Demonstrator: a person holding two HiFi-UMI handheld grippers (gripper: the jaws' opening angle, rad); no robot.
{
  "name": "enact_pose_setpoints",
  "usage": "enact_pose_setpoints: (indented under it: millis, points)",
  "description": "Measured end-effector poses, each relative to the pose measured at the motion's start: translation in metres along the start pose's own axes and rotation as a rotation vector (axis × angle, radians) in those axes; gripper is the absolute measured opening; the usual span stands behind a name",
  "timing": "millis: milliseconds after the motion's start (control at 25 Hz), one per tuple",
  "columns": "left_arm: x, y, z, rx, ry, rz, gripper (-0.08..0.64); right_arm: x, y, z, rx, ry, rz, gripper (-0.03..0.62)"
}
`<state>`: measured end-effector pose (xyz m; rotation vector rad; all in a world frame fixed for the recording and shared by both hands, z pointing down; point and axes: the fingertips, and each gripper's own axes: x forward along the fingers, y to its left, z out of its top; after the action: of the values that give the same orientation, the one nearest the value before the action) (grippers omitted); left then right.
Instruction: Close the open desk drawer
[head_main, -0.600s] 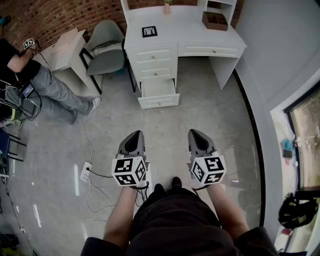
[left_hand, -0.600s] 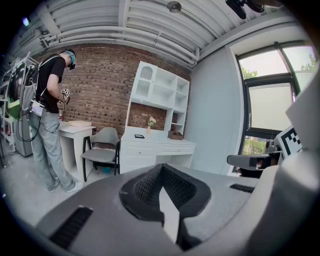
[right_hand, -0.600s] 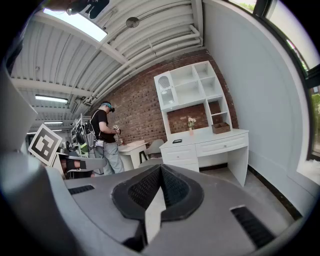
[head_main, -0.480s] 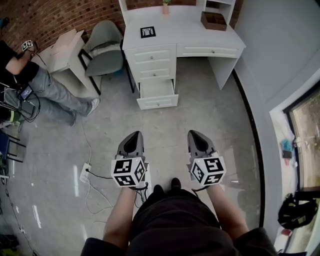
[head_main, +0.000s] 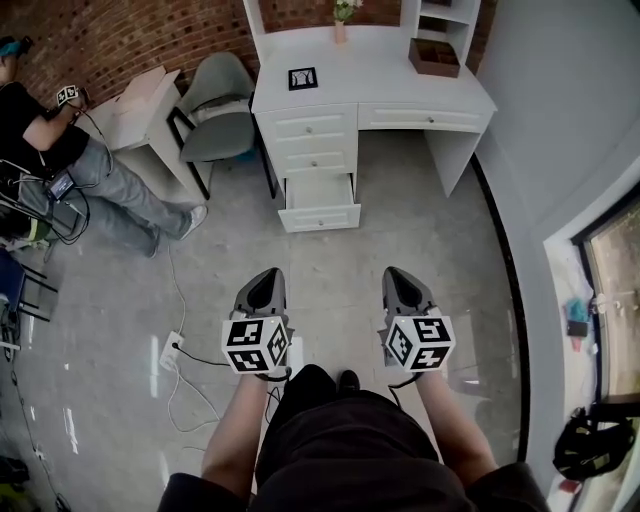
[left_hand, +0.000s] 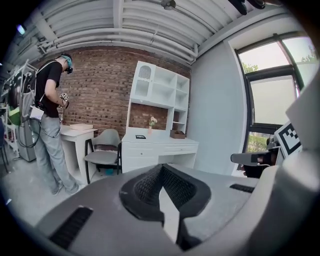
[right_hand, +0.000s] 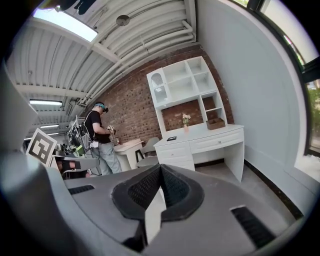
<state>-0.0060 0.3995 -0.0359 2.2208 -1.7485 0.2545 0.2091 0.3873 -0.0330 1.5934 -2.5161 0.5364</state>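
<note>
2 sets of fingers (left_hand: 142, 187) pressed together, empty: left gripper (head_main: 265, 278) and right gripper (head_main: 401, 274) hang well short of the open drawer (head_main: 320, 203), lowest in the left stack of the white bench (head_main: 390, 60), likely closed for pushing it.

The whole scene sits lower in the head view than it does half a second before. The open drawer (head_main: 320, 203) and the white surface (head_main: 380, 60) above it slide down the frame, nearer to the person's hands. At the top edge the flower vase (head_main: 342, 28) now shows with its blooms, where earlier only its base shows, and more of the shelf unit comes in beside the brown box (head_main: 433, 57). The bystander (head_main: 60, 150) at the left now shows up to the head. Below, the wearer's dark trouser leg (head_main: 305, 385) swings forward and covers one shoe, leaving a single shoe (head_main: 347, 379) in sight. The right hand-held gripper (head_main: 398, 275) drifts slightly right and down.
</note>
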Motion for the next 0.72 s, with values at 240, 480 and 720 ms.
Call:
enact_pose_setpoints:
  millis: [240,480,720]
  points:
    - [0.018,0.005,0.002,0.004,0.018,0.031,0.009,0.014,-0.020,-0.003,0.026,0.030,-0.003,0.005]
    - [0.058,0.033,0.001,0.005,0.048,0.040,0.009,0.057,-0.033,-0.008,0.033,0.071,-0.021,0.005]
    - [0.122,0.079,0.002,-0.013,0.078,0.024,0.009,0.129,-0.041,-0.010,0.034,0.115,-0.050,0.005]
